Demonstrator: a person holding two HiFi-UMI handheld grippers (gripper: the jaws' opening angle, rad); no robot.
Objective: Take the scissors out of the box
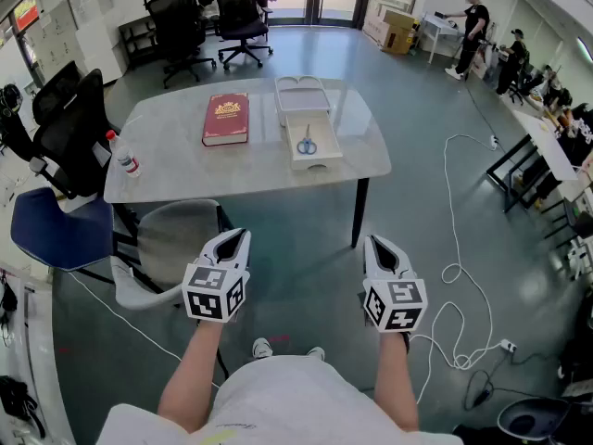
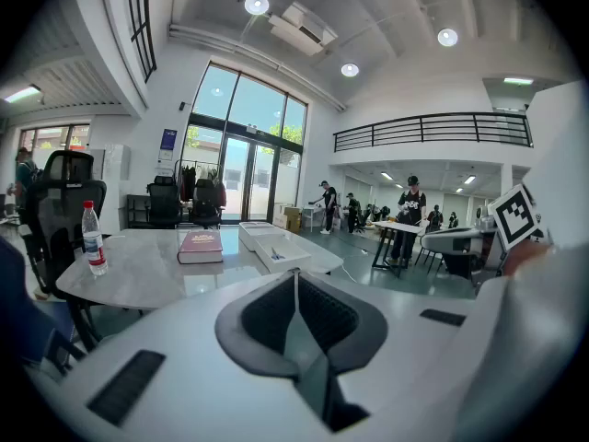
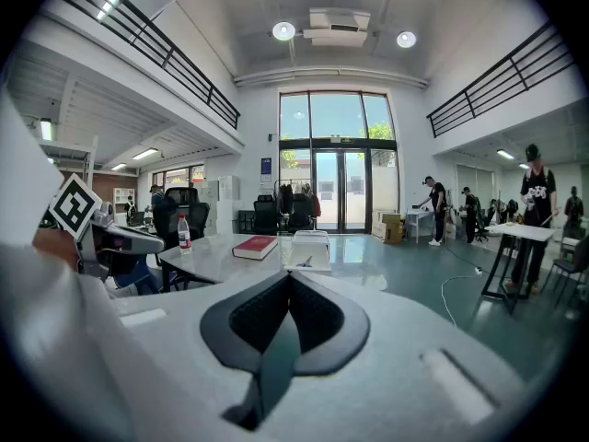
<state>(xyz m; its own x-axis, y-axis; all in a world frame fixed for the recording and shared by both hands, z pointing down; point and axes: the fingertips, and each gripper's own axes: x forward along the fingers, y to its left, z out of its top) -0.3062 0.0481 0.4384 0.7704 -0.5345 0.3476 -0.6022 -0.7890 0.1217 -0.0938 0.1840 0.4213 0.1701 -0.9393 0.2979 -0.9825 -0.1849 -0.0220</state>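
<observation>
The blue-handled scissors [image 1: 307,144] lie inside an open white box [image 1: 315,163] on the grey table [image 1: 176,170], far ahead of both grippers. From the gripper views the scissors [image 2: 276,255] [image 3: 306,261] appear small and distant. My left gripper [image 1: 239,235] and right gripper [image 1: 373,241] hover side by side over the floor, well short of the table's near edge. Each is shut with nothing between its jaws, and in both gripper views the pads meet along a line at the left gripper [image 2: 294,274] and the right gripper [image 3: 290,274].
A red book [image 1: 226,118] lies left of the box, and the white lid [image 1: 301,89] lies behind it. A water bottle [image 1: 123,156] stands at the table's left edge. A grey chair [image 1: 171,239] sits at the near side, black office chairs [image 1: 69,128] to the left, and cables [image 1: 463,286] on the floor at right.
</observation>
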